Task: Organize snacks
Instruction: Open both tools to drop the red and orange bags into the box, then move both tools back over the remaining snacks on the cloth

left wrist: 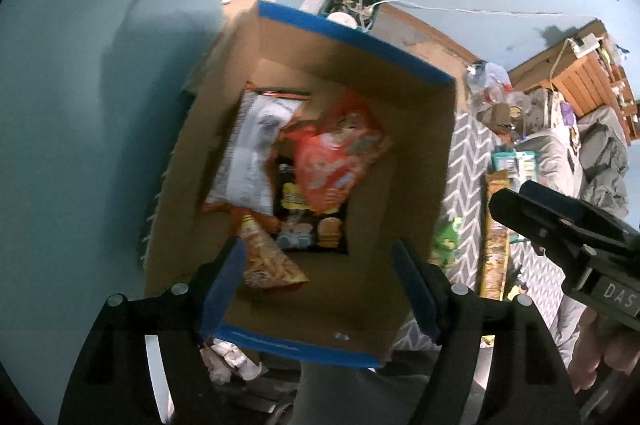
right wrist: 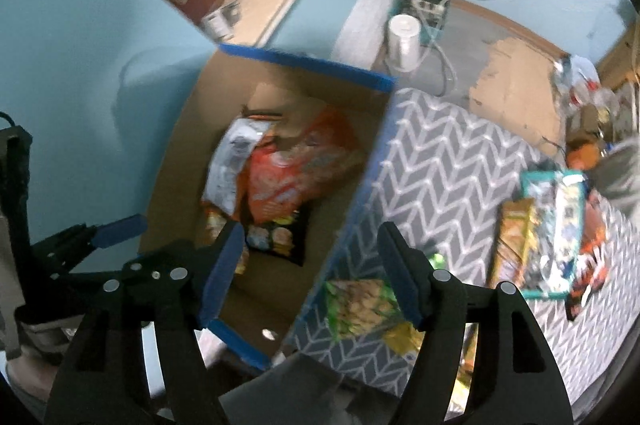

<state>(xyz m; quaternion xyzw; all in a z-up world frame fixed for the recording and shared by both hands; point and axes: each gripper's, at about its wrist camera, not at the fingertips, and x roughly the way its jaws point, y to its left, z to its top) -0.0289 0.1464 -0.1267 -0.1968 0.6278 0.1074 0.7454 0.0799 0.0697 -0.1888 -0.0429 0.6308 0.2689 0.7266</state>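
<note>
Both claws are hanging wide and empty: our left gripper (left wrist: 320, 289) over the cardboard box (left wrist: 400, 257), our right gripper (right wrist: 310, 271) astride its right wall. We are seeing several snack bags (left wrist: 336, 161) already lying inside, while more packets (right wrist: 548, 213) are waiting on the patterned cloth (right wrist: 440, 161) at three o'clock.

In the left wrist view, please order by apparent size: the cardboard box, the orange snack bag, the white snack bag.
1. cardboard box, clearly largest.
2. and 3. orange snack bag and white snack bag look alike in size; they overlap, so I do not rank them.
</note>
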